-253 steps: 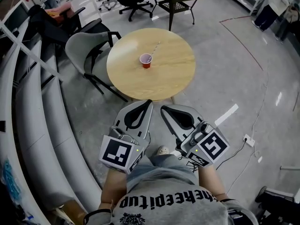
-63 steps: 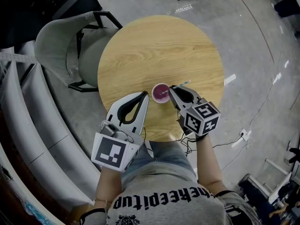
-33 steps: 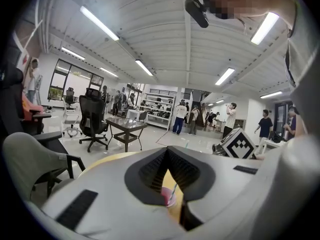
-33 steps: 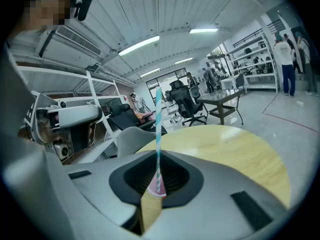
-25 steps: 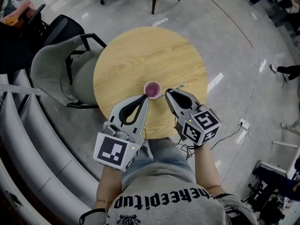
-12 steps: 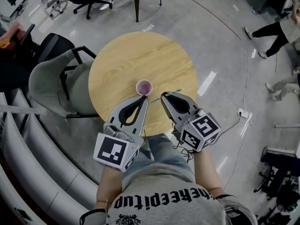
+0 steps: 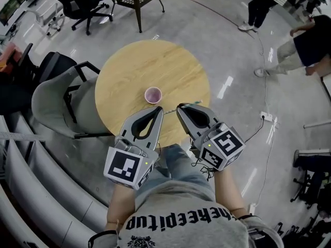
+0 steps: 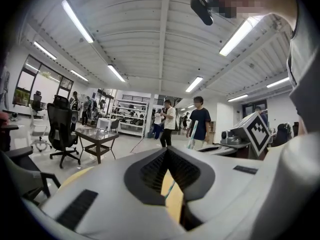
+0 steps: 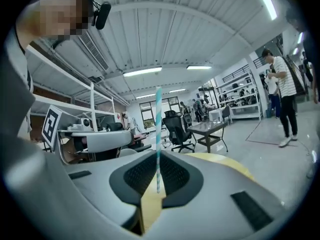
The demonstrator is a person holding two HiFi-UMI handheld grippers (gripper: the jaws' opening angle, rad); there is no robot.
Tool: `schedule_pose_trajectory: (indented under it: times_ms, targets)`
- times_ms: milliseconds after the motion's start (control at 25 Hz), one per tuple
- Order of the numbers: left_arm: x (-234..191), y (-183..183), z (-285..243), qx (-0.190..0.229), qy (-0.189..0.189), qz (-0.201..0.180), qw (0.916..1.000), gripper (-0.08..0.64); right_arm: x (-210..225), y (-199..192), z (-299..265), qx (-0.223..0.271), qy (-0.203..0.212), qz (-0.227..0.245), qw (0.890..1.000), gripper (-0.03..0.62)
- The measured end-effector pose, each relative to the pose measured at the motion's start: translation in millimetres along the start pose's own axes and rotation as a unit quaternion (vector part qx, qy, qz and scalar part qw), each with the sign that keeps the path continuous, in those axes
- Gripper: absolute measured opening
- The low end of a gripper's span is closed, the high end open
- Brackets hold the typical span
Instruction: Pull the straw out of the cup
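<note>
A: Fast pass, left to right. A grey chair [image 7: 51, 99] sits against the round wooden table [image 7: 129, 71]. The small cup [image 7: 153, 94] stands upright near the table's middle, and I see nothing in it. What's your left gripper doing?

B: Your left gripper [image 7: 158, 110] is clenched, tips together, with nothing between them. It hangs over the near part of the table, just this side of the cup and not touching it.

A: And your right?

B: Your right gripper [image 7: 180, 107] is clamped on the striped straw [image 7: 190, 104]. Its own view shows the straw [image 9: 158, 124] upright, pinched partway along at the jaw tips. From the head view the straw lies crosswise, to the right of the cup and apart from it.

A: Which step are you on?

B: I judge the pull as done, since the straw is clear of the cup. You look to be at the carry-away. Next you probably set the straw on bare table. Keep the clamp on until it rests, and keep the loose ends off the cup, which looks light and likely tips.

A: Far right?

B: A person [image 7: 261, 6] stands on the floor, well apart from the table.
</note>
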State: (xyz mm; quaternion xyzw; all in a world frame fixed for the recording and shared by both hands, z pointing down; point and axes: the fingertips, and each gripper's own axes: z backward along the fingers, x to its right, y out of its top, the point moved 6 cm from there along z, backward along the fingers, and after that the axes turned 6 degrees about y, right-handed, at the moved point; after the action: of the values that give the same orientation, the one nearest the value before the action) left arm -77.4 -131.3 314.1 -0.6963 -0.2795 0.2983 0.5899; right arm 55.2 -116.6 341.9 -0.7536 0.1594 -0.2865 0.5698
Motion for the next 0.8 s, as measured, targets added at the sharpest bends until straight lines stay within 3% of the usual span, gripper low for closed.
schedule_pose_trajectory:
  times_ms: [800]
  targets:
    - [20, 8, 50, 0.016, -0.009, -0.028, 0.9994, 0.023, -56, 10, 30, 0.056, -0.005, 0.027, 0.998, 0.032]
